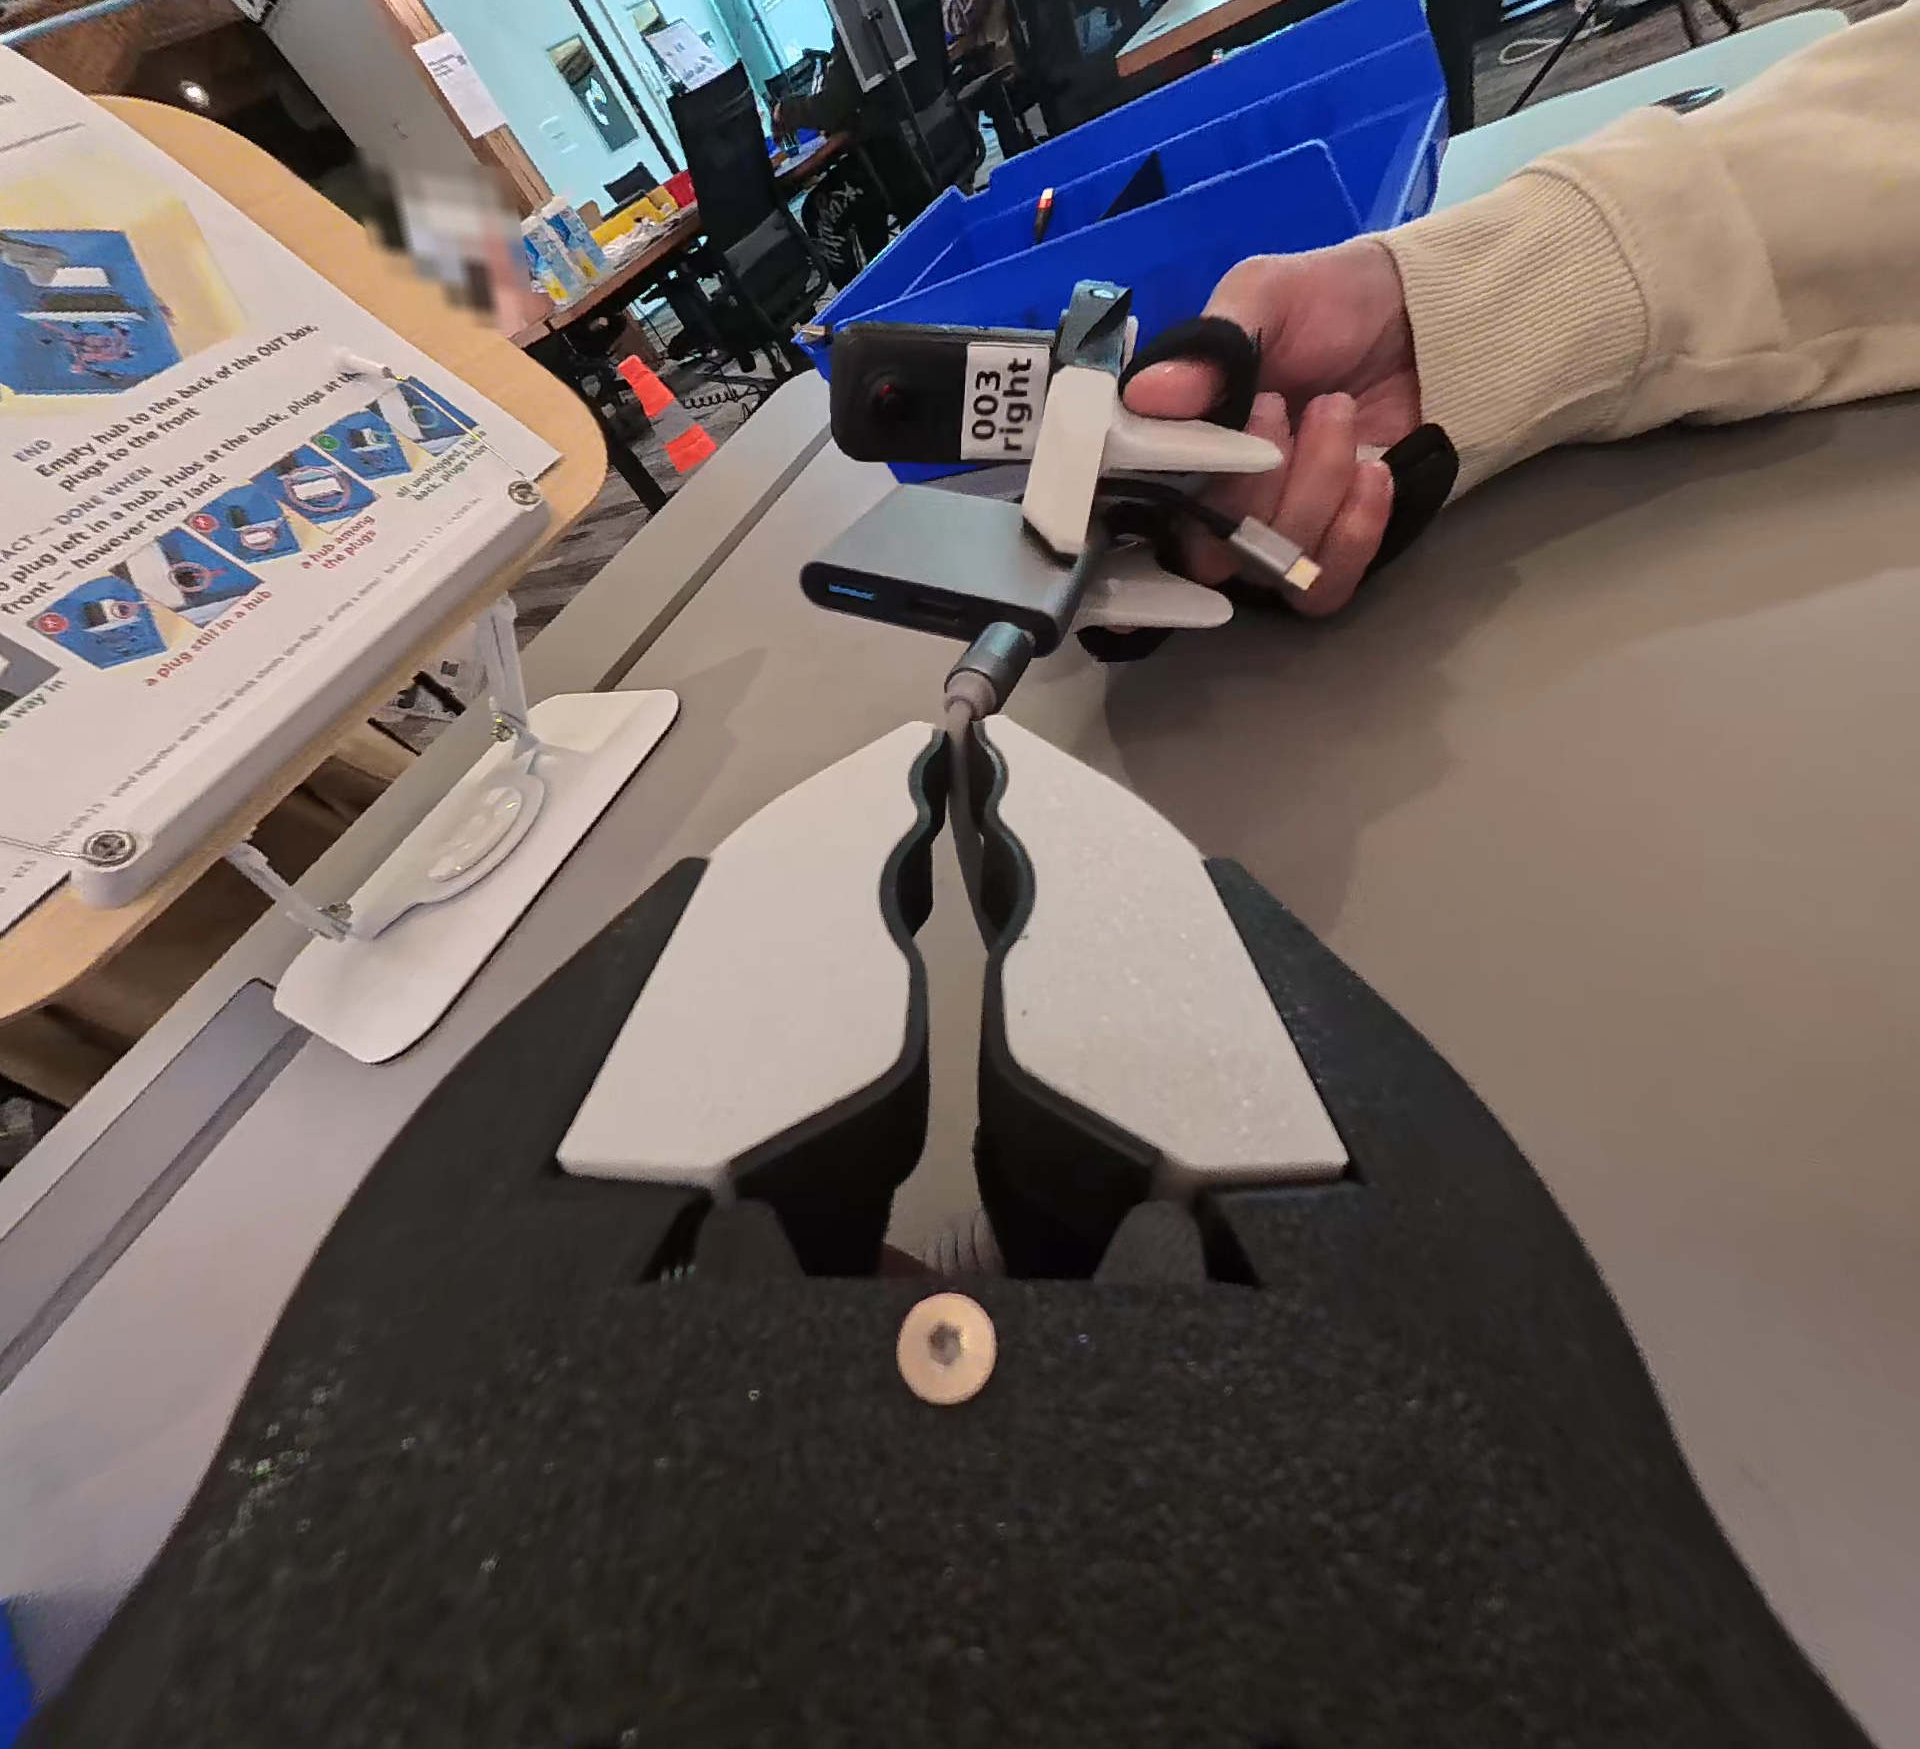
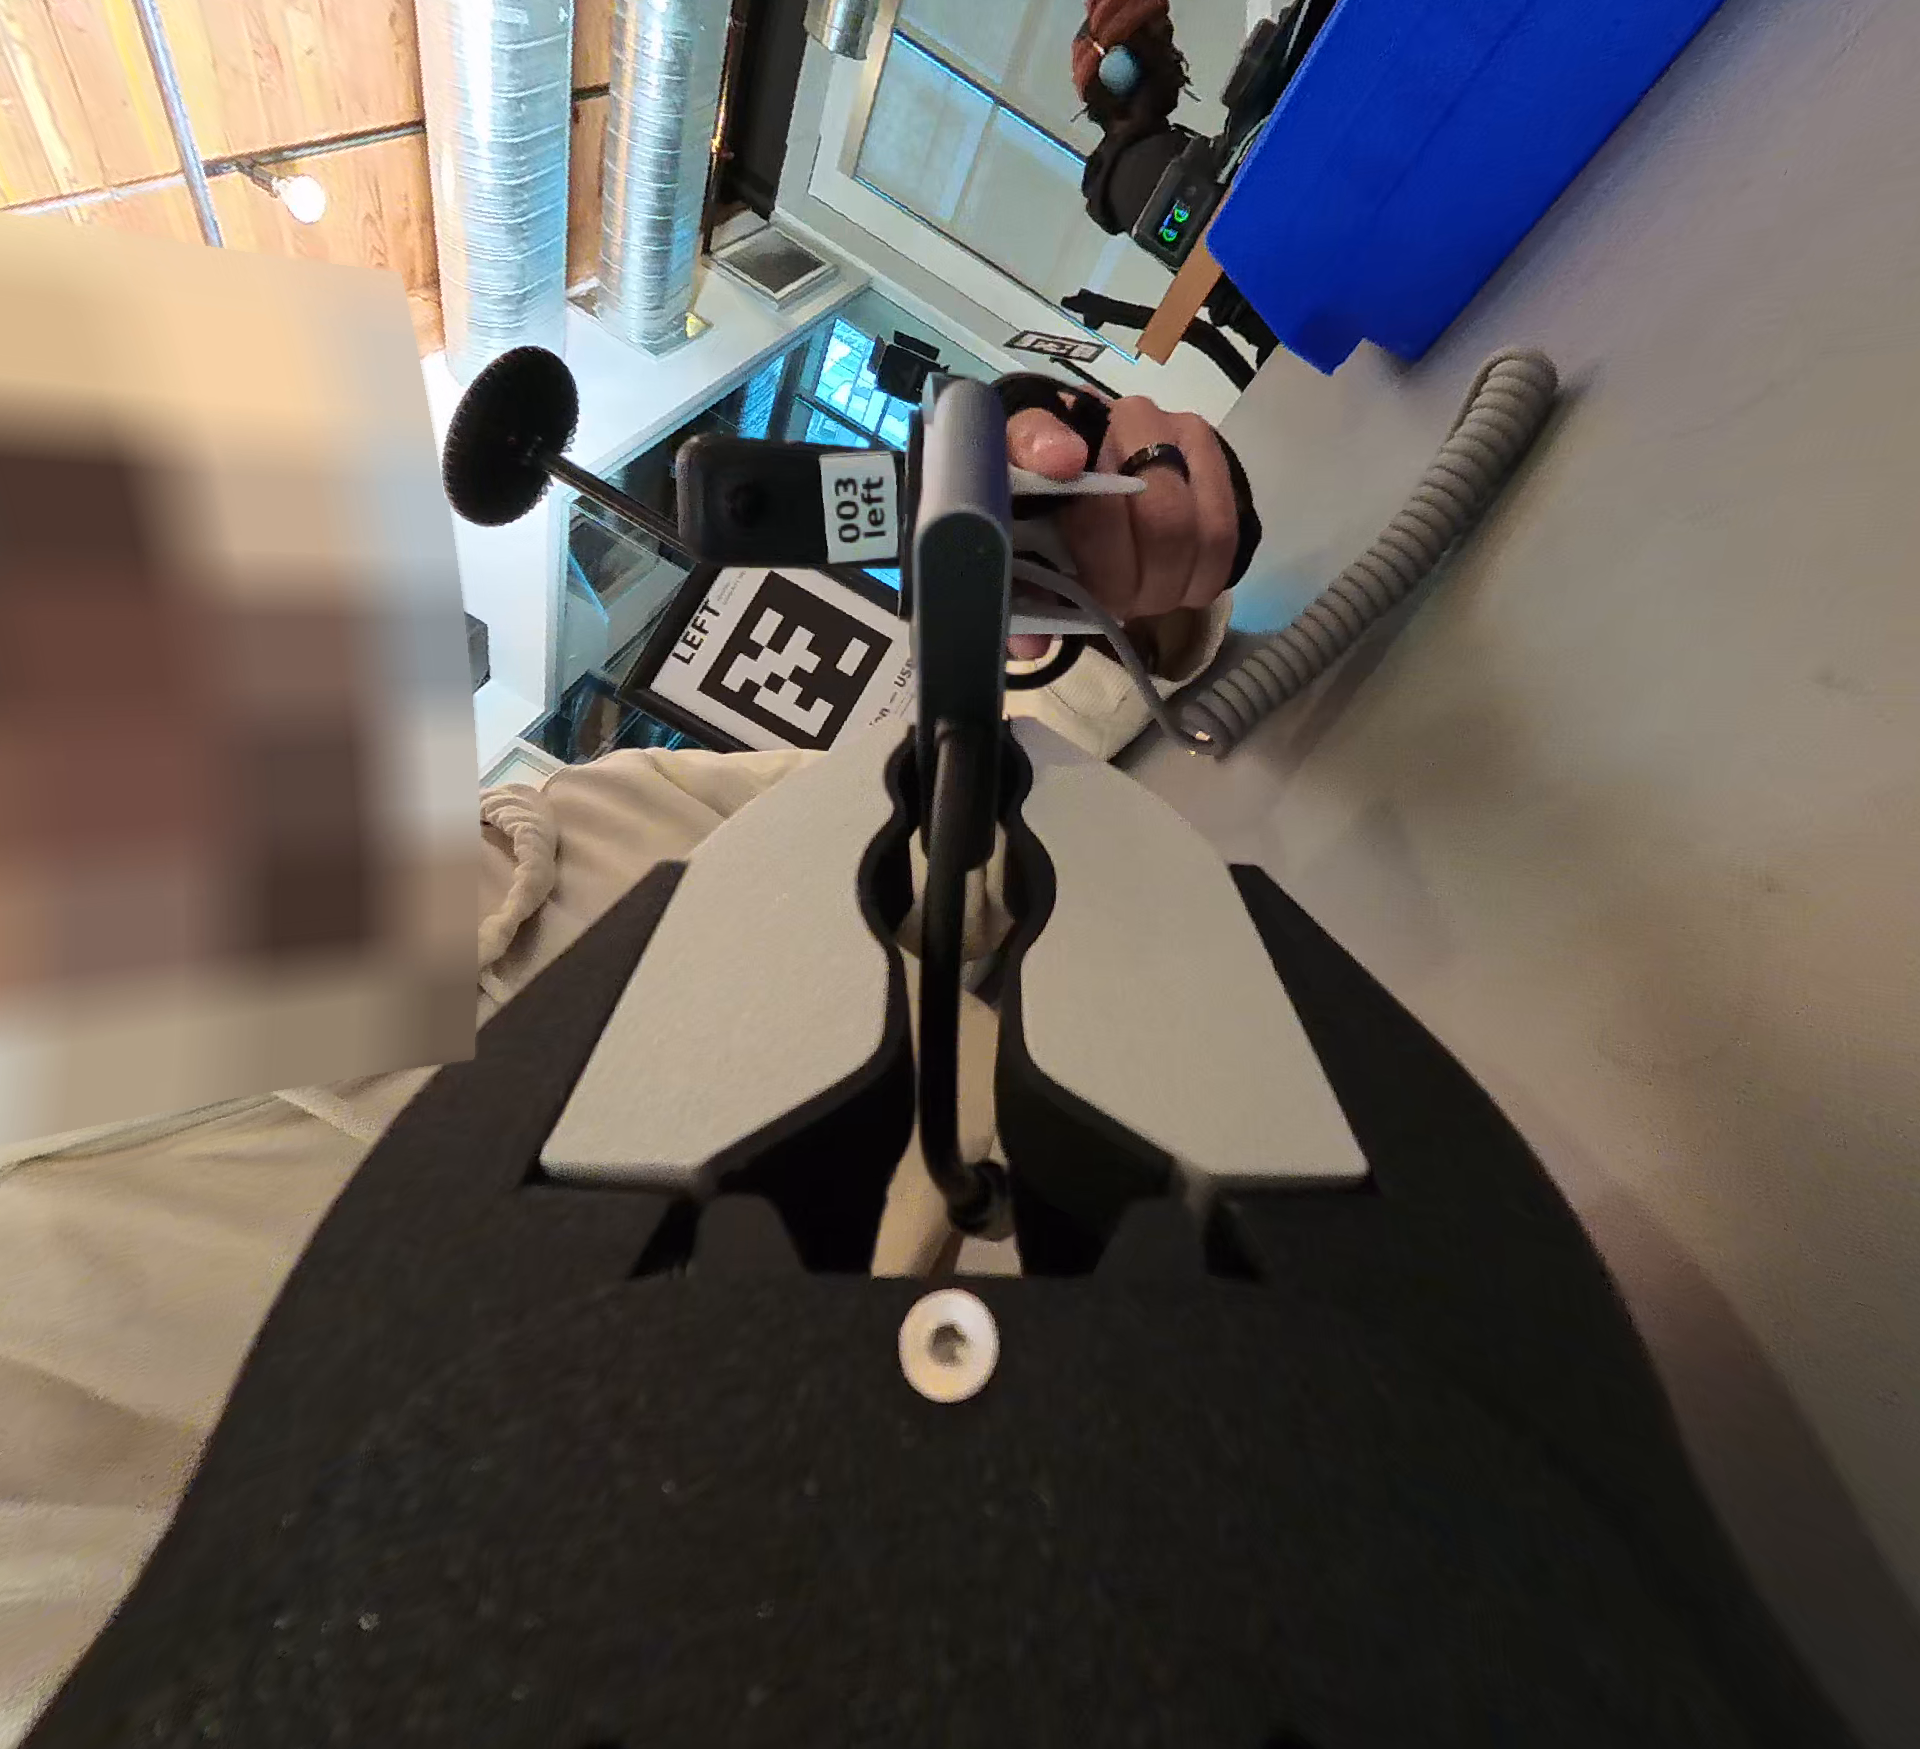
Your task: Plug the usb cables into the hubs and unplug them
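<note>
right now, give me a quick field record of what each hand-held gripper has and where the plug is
left hand-held gripper: shut on grey cable
right hand-held gripper: shut on hub, held above the table
plug: at a port on the hub's edge; how deep it sits cannot be told
hub's own cable end: loose, by the person's hand
blue bin: behind, on the table

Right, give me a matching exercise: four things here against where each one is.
1. USB hub
2. grey cable
3. blue bin
4. instruction sheet

a. clamped in the left claw
b. held by the right claw
c. propped on a stand
d. beyond the hub

Pairs: 1-b, 2-a, 3-d, 4-c.
</note>
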`<state>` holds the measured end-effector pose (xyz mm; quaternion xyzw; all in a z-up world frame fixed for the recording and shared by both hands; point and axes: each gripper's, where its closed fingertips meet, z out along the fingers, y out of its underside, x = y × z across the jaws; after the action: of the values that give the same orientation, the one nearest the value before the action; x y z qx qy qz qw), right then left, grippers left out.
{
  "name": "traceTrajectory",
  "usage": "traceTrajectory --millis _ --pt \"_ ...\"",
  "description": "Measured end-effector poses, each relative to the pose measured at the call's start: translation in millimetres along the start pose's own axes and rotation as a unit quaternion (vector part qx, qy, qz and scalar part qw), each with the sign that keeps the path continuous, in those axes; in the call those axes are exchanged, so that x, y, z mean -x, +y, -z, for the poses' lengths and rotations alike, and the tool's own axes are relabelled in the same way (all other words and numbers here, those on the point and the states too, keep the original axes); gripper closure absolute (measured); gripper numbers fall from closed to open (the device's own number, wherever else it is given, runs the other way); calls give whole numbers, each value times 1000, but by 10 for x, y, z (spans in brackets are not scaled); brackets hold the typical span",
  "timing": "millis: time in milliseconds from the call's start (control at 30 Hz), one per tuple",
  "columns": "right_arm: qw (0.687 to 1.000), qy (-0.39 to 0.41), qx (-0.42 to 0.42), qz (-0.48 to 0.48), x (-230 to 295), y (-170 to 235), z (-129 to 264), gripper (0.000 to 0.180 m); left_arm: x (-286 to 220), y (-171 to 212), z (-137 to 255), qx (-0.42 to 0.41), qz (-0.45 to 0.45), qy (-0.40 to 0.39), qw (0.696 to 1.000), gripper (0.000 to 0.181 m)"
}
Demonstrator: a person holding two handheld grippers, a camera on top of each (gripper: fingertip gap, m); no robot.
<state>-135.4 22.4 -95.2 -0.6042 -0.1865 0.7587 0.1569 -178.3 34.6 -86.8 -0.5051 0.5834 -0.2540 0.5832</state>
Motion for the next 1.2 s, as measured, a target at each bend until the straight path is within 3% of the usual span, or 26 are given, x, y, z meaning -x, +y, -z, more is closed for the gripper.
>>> traceTrajectory --millis 233,700,933,1100,1200 --pt "1000 8 -11 8 -13 -18 8 168 -1 -6 -23 -6 14 -4 1000 178" --pt "997 45 65 22 -74 197 -58 167 -67 131 -33 25 -1 17 1000 178" --pt "999 36 15 24 -27 26 -13 167 -51 69 -10 16 -12 6 1000 178" --pt "998 15 -59 16 63 -231 237 151 -1 50 40 9 -9 -5 1000 178" --pt "999 21 -48 14 36 -205 241 150 -20 73 15 18 -20 -8 1000 178"
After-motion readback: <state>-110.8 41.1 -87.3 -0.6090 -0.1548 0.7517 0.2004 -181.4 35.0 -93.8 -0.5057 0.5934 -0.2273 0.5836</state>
